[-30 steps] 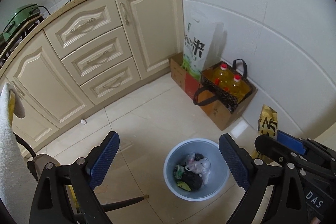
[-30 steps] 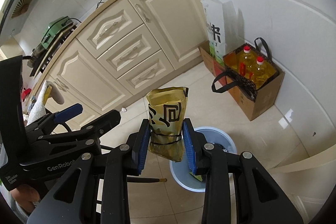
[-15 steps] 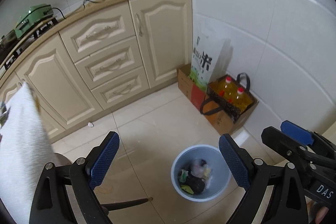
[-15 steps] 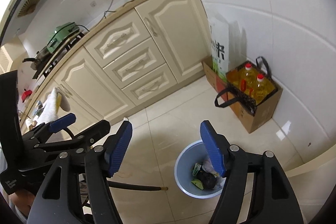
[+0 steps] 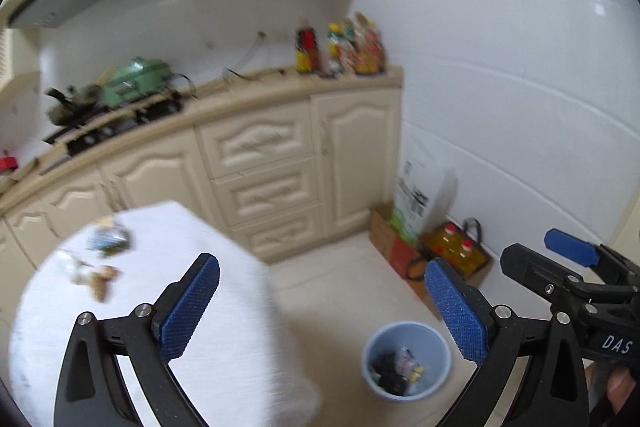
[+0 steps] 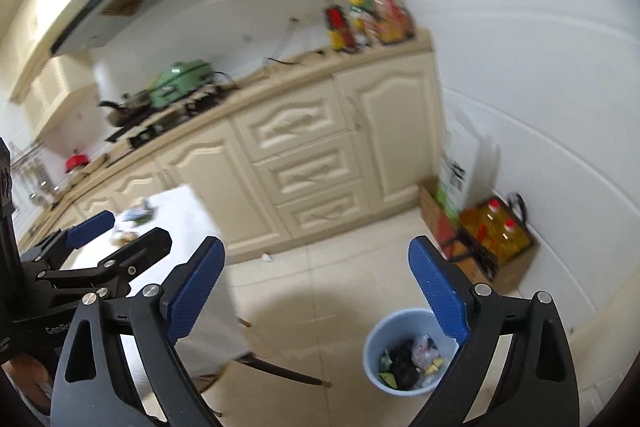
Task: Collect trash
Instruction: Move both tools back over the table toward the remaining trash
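1. Left tool (image 5: 322, 301) — blue pads spread wide, nothing between them. It is held above a white-clothed counter (image 5: 224, 307) at lower left of the left wrist view.
2. Right tool (image 6: 316, 285) — likewise released and empty. Its body reads "DAS" at lower right of the left wrist view.
3. The left tool's body shows partial lettering "GenRo" at lower left of the right wrist view.
4. Trash bin (image 6: 374, 351), pale blue, stands on the floor at lower centre-right; dark and light wrappers lie inside.
5. Loose scraps (image 5: 108, 241) rest on the white cloth — blurred, print unreadable.
6. Oil bottles (image 6: 500, 227) with red caps sit in a box by the wall; the white bag's label beside them is illegible.
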Action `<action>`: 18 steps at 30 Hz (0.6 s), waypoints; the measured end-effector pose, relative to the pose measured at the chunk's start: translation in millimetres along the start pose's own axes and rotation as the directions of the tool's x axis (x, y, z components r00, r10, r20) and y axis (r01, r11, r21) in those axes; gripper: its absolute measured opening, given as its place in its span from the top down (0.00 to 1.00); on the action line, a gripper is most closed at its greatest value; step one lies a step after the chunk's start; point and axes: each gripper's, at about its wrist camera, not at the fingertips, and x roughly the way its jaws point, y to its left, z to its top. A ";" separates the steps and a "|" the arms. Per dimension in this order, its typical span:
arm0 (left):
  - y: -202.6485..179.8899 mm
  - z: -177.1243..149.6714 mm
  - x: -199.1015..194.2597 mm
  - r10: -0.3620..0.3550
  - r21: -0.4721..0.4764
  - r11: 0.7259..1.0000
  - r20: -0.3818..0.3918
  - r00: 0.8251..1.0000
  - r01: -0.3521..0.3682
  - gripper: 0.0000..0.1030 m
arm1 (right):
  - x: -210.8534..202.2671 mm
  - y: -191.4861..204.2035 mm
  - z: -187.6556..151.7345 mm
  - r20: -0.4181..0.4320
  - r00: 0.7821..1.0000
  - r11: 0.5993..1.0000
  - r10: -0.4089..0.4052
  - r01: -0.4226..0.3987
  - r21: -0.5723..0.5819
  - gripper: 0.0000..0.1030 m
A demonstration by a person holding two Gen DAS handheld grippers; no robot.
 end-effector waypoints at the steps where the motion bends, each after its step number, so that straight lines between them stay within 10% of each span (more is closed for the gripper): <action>1: 8.7 -3.0 -13.0 0.017 -0.005 1.000 0.014 1.000 -0.017 0.01 | -2.8 16.0 3.3 0.008 1.000 1.000 0.011 -0.011 -0.020 0.05; 10: 139.8 -27.0 -81.4 0.199 -0.107 0.975 0.033 0.979 -0.195 0.01 | 15.5 155.4 23.4 -0.003 0.989 0.968 0.147 -0.145 -0.203 0.00; 18: 268.3 -49.0 -55.4 0.285 -0.236 0.921 -0.134 0.949 -0.310 0.01 | 93.8 232.4 19.4 -0.126 0.976 0.941 0.179 -0.207 -0.268 0.00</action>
